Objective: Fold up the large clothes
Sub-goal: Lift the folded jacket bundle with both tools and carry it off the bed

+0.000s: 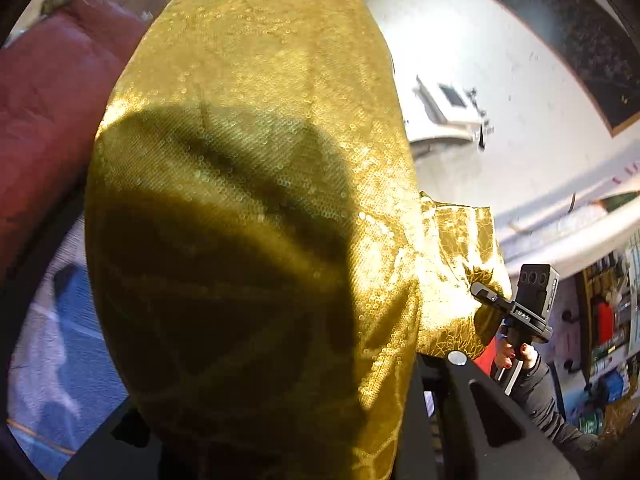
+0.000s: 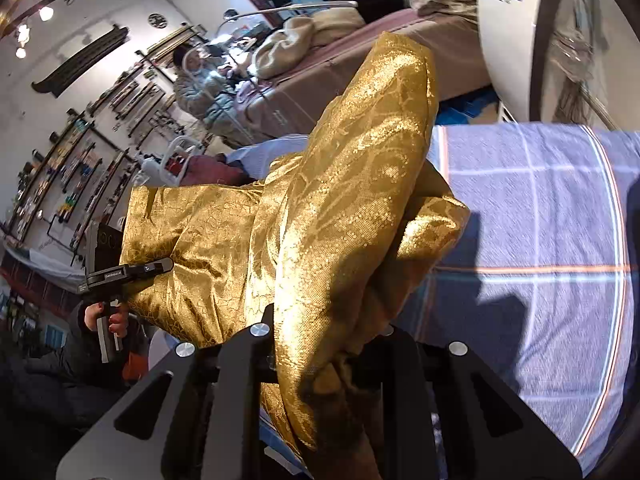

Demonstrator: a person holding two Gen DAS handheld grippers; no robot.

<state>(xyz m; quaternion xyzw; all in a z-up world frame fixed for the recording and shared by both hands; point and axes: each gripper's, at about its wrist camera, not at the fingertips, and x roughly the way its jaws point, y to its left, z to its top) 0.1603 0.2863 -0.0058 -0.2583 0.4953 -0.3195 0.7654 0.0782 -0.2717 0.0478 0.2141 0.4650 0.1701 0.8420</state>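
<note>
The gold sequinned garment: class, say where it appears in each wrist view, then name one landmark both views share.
Left wrist view: the gold sequinned garment fills the centre, top to bottom.
Right wrist view: it runs from upper right of centre to bottom centre, draped over the checked sheet.
Shared landmark: the checked sheet, lower left in the left view.

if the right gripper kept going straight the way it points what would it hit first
Probably the gold sequined garment itself: the right gripper is shut on it, and the cloth billows up directly ahead. Beyond that lies the blue plaid sheet, though depth is hard to judge through the fisheye.
</note>
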